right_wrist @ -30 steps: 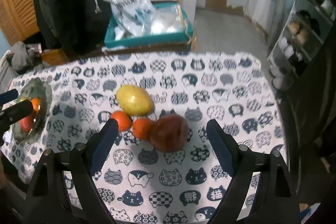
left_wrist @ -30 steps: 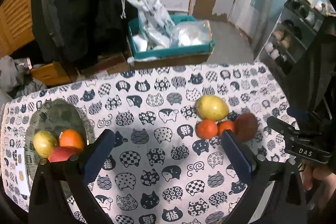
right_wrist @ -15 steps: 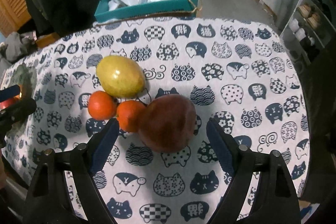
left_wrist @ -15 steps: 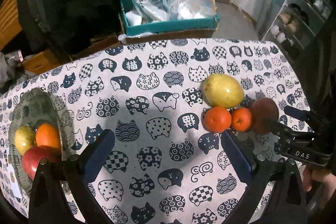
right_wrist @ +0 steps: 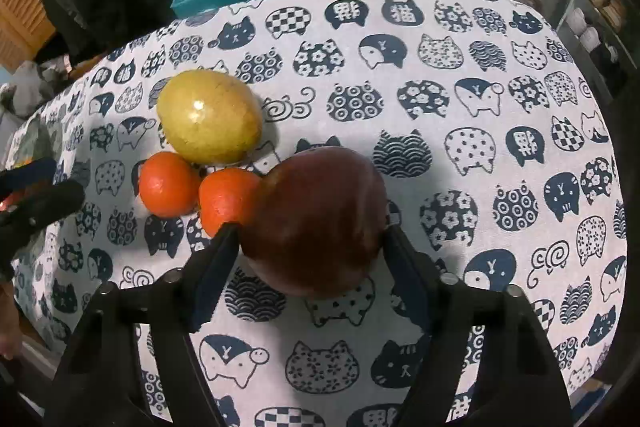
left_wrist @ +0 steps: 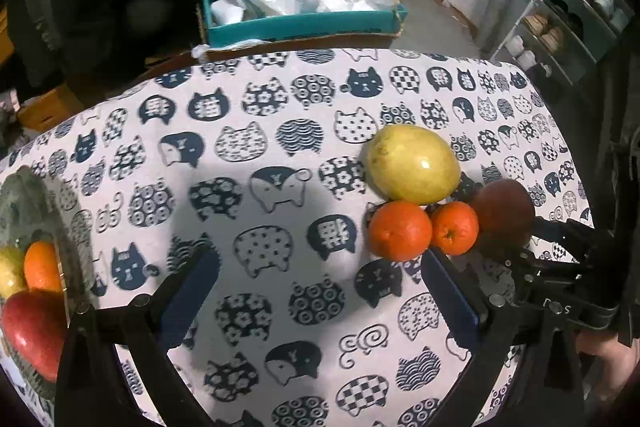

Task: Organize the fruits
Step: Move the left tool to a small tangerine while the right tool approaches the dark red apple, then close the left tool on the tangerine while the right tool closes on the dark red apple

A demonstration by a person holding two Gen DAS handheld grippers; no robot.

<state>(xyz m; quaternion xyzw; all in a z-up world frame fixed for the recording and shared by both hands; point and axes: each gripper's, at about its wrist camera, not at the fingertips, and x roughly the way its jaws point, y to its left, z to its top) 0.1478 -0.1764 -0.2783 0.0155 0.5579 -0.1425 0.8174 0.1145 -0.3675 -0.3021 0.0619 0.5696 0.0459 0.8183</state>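
Observation:
A dark red fruit (right_wrist: 316,223) lies on the cat-print tablecloth (right_wrist: 460,131), touching two oranges (right_wrist: 170,183) (right_wrist: 228,199) and next to a yellow-green fruit (right_wrist: 210,117). My right gripper (right_wrist: 310,239) has its fingers on both sides of the red fruit, touching it. In the left wrist view my left gripper (left_wrist: 320,279) is open and empty above the cloth, left of the oranges (left_wrist: 400,231) and the red fruit (left_wrist: 504,213). A glass bowl (left_wrist: 24,195) at the far left holds a red apple (left_wrist: 32,331), an orange and a yellow fruit.
A teal box (left_wrist: 304,23) with plastic bags stands behind the table's far edge. A shoe rack (left_wrist: 576,19) is at the right. The table's right edge is close to the red fruit.
Both grippers moved forward and down toward the table. The right gripper's fingers came around the dark red fruit and narrowed onto it.

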